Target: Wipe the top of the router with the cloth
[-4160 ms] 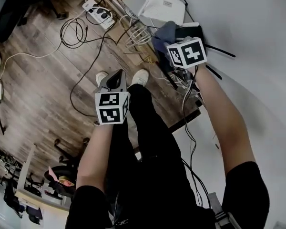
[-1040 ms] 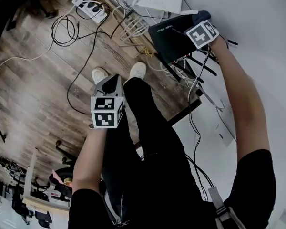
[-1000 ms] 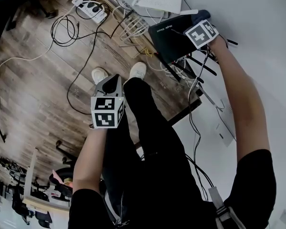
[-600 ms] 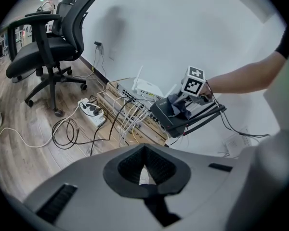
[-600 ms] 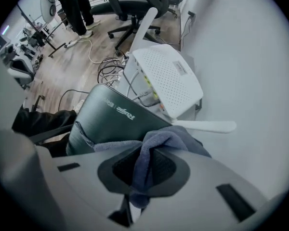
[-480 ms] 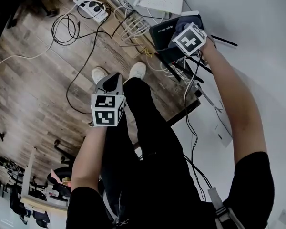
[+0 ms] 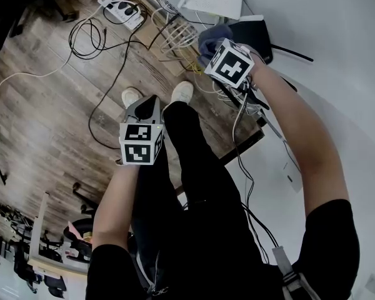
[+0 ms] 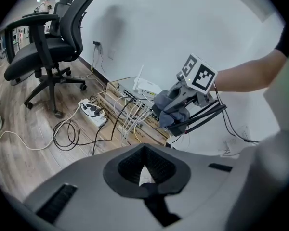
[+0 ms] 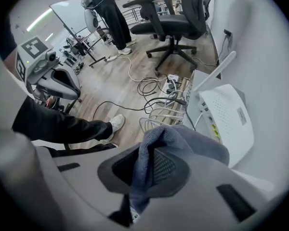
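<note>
Right gripper (image 9: pixel 145 172) pinching bunched cloth (image 9: pixel 188 143): soft, limp, hold mid-fold; router (image 7: pixel 256 36) looks light, may slide under pressure; left gripper (image 8: pixel 145 171) closed, empty

A white power strip (image 7: pixel 124 9) lay on the wooden floor (image 7: pixel 40 114) among looping black cables (image 7: pixel 90 39); a black office chair (image 8: pixel 45 49) stood nearby.

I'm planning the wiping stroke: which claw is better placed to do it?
Right. The right claw is shut on the cloth and sits over the black router. The left claw holds nothing and hangs over the floor, away from the router.
</note>
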`<move>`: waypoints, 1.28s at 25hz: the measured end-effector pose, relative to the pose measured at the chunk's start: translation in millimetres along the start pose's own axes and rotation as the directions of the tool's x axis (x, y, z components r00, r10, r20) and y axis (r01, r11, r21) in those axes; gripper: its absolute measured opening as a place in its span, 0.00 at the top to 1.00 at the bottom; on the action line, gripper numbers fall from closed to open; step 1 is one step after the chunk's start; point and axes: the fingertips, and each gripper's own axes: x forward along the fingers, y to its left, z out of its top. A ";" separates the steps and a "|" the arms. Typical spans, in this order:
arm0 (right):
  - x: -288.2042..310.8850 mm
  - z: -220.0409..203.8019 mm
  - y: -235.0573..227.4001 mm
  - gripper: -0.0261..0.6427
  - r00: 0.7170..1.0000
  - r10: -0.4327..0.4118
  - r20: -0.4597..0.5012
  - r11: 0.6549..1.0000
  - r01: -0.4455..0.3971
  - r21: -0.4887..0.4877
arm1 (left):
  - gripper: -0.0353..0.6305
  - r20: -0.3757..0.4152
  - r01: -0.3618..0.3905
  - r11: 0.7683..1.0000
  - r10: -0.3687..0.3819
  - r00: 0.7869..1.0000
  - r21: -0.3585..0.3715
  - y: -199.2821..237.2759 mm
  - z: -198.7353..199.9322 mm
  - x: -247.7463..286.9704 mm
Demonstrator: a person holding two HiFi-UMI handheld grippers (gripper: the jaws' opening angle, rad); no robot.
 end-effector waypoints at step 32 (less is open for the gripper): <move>-22.8 -158.5 -82.8 0.93 0.944 -0.094 -0.315 0.966 0.162 0.200 | 0.96 -0.025 -0.001 0.999 0.002 1.000 0.047 14.1 -0.9 6.2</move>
